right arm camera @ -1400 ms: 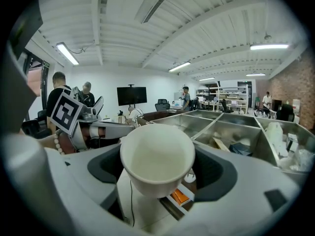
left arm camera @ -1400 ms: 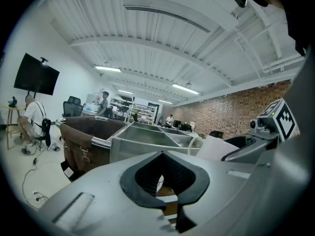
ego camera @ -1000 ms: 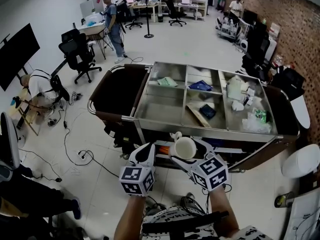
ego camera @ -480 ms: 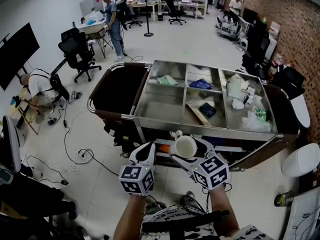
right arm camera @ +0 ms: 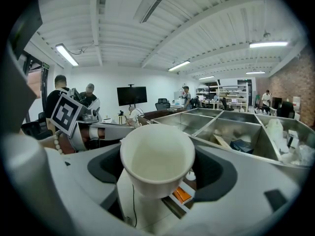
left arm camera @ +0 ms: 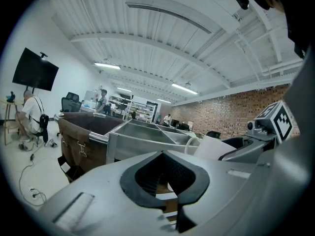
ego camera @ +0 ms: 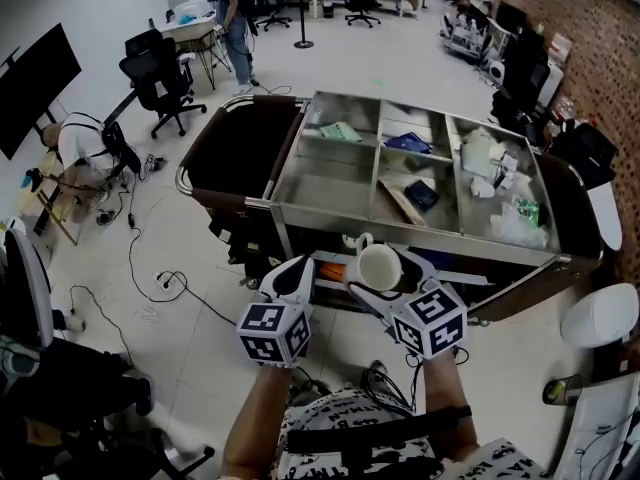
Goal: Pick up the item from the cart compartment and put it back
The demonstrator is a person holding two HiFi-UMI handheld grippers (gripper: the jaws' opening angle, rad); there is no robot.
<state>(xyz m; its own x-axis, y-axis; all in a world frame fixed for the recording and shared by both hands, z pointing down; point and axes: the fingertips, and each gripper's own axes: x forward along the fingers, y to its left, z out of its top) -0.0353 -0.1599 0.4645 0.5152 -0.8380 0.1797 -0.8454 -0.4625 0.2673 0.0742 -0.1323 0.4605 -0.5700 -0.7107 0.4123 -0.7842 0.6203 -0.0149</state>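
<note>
A white mug (ego camera: 378, 266) with a handle sits upright between the jaws of my right gripper (ego camera: 384, 274), which is shut on it just in front of the cart's near rim (ego camera: 330, 214). In the right gripper view the mug (right arm camera: 156, 156) looks empty. The steel cart top is split into several compartments: a bare left one (ego camera: 322, 183), a middle one with a dark blue item (ego camera: 421, 195), and a cluttered right one (ego camera: 495, 168). My left gripper (ego camera: 292, 278) hangs beside the mug, shut and empty; its pads (left arm camera: 147, 173) hold nothing, and the mug (left arm camera: 212, 146) shows at their right.
A brown bag (ego camera: 235, 168) hangs on the cart's left end. Cables (ego camera: 150, 288) trail over the floor at left. A seated person (ego camera: 78, 158) and office chairs (ego camera: 158, 73) are further left, a standing person (ego camera: 232, 13) behind. A white rounded object (ego camera: 600, 318) stands at right.
Both grippers have edged forward toward the cart's near rim, the right one still holding the mug. The view has shifted, so the cart sits slightly lower and nearer.
</note>
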